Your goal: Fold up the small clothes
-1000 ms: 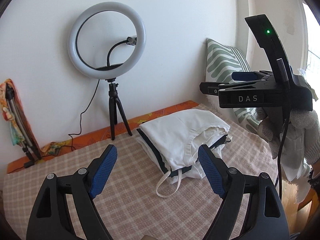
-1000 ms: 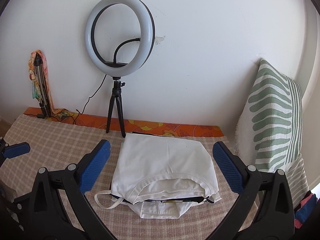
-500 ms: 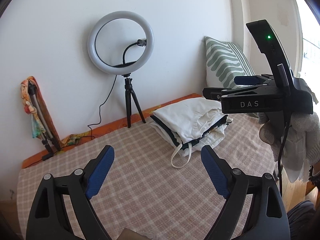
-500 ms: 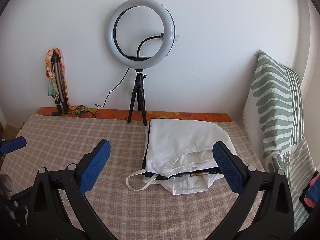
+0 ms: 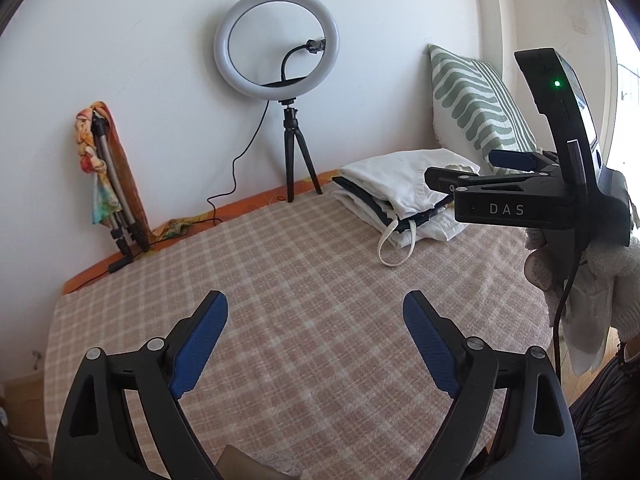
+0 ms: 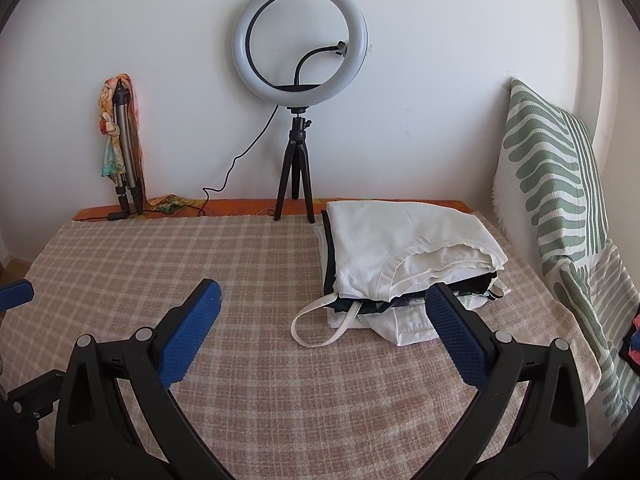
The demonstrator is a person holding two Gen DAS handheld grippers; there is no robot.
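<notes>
Silver folded tripod (image 6: 126, 160) leans far left against my wall; white ring light (image 6: 300, 40) stands centre. Left gripper (image 5: 316, 320) and right gripper (image 6: 320, 308) both spread, empty. Folded white clothes stack (image 6: 400, 248) rests right, on checked blanket (image 6: 200, 264).

Folded clothes stack (image 6: 404, 256): white garment on top, dark layer between, white piece beneath; white strap loop (image 6: 320, 324) trailing forward; lies flat, far right.
</notes>
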